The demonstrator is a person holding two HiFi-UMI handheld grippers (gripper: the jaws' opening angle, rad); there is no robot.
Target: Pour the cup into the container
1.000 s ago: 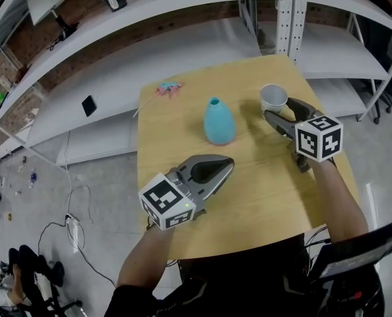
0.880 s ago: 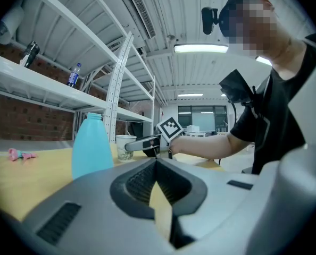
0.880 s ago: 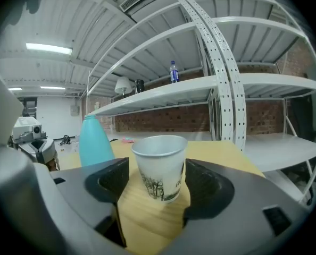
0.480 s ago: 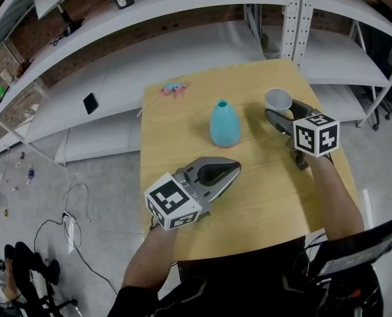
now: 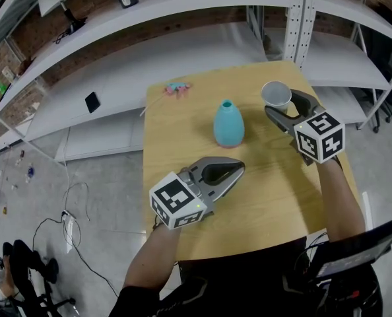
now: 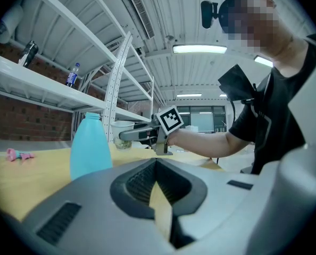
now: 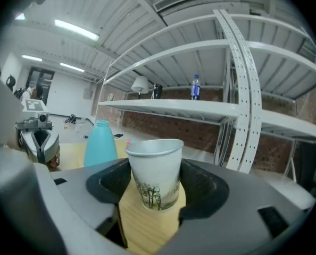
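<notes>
A white paper cup [image 5: 276,96] with a tree print stands upright between the jaws of my right gripper [image 5: 280,104], which is shut on it at the table's far right. The cup [image 7: 154,170] fills the gap of that gripper [image 7: 154,184], with the tabletop showing below it. The turquoise, narrow-necked container [image 5: 228,124] stands mid-table, left of the cup, its small mouth open at the top. My left gripper [image 5: 231,171] hovers in front of the container with its tips together and nothing held. The container [image 6: 89,145] rises left of its jaws [image 6: 157,166].
The wooden table [image 5: 183,144] ends close behind the cup and at the right. A small pink thing [image 5: 177,88] lies at the far left corner. White shelving with an upright post [image 5: 295,18] runs behind; a black phone [image 5: 92,102] lies on the lower shelf.
My right gripper has edged the cup slightly left toward the container. The left gripper has hardly moved; the head view has shifted a little.
</notes>
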